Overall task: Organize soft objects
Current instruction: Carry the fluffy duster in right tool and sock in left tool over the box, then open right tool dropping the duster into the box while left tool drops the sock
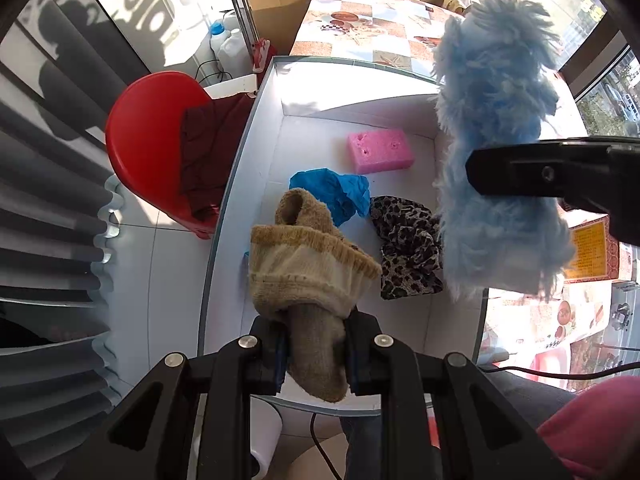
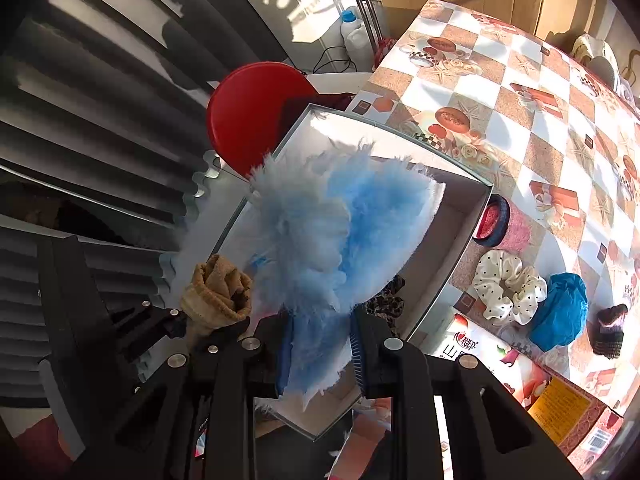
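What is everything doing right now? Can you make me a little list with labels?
left hand-held gripper: shut on tan sock, above the box
right hand-held gripper: shut on fluffy blue duster cloth
white box: holds pink sponge, blue glove, leopard scrunchie
outside, on tablecloth: white dotted scrunchie

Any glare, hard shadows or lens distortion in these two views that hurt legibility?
Left wrist view: hard sunlight blows out the box far wall, with a sharp shadow edge; the sock in the left tool stays legible. Right wrist view: the blue duster in the right tool blocks most of the box interior; fisheye bends the tablecloth checks; sun patches wash out some squares.
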### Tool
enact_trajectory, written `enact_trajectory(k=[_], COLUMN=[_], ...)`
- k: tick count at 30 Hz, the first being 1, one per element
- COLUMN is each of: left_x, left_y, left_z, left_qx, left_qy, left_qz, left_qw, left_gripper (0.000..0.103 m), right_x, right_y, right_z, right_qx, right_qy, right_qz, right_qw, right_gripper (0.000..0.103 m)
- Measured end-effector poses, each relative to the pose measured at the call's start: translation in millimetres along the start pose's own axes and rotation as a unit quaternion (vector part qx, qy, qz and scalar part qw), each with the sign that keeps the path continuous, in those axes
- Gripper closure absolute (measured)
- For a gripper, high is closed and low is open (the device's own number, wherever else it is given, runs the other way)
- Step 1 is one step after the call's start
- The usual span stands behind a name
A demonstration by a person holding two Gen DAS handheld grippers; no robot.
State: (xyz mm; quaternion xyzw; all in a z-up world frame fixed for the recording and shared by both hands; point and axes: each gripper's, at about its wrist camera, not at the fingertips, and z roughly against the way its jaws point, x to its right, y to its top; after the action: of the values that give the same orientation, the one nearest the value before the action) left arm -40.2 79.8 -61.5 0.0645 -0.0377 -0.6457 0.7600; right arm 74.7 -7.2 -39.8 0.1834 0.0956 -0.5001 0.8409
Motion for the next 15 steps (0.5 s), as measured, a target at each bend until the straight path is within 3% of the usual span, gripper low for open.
enact_trajectory(k=[15], left_x=[0.0], left_y=[0.0], left_z=[-0.4], left_qx=[-0.001], left_qy=[0.000], left_qz=[0.000], left_qw=[1.0000], left_gripper=[0.078], right_x=[-1.6], right_y=[6.0], right_z=[-7.3], right_qx=[-0.008], right_qy=[-0.002], right_qz=[0.005], right_qw=[1.000], right_gripper=[0.077])
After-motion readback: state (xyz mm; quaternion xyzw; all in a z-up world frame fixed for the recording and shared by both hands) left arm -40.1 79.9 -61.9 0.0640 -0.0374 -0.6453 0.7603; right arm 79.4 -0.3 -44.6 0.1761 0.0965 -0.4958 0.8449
